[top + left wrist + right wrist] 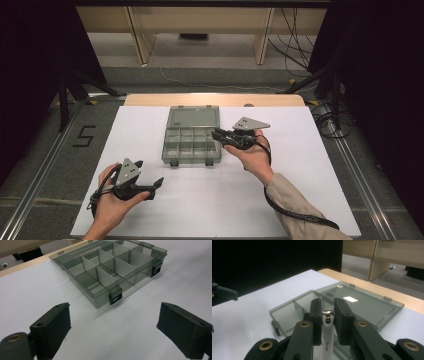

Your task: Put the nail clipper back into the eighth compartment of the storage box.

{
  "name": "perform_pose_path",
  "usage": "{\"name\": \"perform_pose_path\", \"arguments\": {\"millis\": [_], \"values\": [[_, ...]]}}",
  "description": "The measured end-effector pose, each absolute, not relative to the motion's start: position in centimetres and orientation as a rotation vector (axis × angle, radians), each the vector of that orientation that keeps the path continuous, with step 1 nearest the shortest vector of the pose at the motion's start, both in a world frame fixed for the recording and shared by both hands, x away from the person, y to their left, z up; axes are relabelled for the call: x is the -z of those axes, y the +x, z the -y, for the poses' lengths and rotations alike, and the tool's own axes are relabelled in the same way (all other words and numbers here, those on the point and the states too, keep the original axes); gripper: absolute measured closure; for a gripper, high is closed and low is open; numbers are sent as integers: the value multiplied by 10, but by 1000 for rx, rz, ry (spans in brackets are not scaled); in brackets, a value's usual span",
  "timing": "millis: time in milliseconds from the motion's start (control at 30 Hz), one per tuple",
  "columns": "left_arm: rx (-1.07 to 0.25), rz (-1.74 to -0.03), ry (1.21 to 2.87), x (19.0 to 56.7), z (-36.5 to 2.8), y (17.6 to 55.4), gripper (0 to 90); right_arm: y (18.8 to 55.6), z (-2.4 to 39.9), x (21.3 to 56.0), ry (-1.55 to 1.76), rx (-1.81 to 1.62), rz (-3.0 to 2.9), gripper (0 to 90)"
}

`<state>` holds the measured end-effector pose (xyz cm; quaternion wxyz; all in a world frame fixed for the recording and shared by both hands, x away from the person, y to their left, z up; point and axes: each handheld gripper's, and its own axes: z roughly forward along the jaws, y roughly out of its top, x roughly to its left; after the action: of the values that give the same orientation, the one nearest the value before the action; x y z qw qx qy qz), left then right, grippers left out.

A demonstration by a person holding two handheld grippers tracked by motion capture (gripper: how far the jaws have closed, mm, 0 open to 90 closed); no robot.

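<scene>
Near the desk's far edge, the high view shows the open compartment box (191, 136); the right tongs (218, 134) hover at its right side. Left gripper view: the left tongs (113, 326) gape, released. Right gripper view: the right tongs clench a nail clipper (328, 327) over the box.

The nail clipper (327, 333) runs off the bottom edge in the right gripper view, its pads covering its sides; the printing on its handle is too small to read; the box (317, 305) sits partly behind the jaws.
</scene>
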<state>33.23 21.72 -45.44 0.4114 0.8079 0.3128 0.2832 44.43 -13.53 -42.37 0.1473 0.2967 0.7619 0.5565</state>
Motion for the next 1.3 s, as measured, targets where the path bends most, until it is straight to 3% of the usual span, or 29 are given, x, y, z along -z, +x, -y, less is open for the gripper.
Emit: {"name": "perform_pose_path", "arguments": {"millis": [1300], "values": [[-697,-822,2018,456,-216,331,103,454,125,439,842,-1498,-2245,781]]}}
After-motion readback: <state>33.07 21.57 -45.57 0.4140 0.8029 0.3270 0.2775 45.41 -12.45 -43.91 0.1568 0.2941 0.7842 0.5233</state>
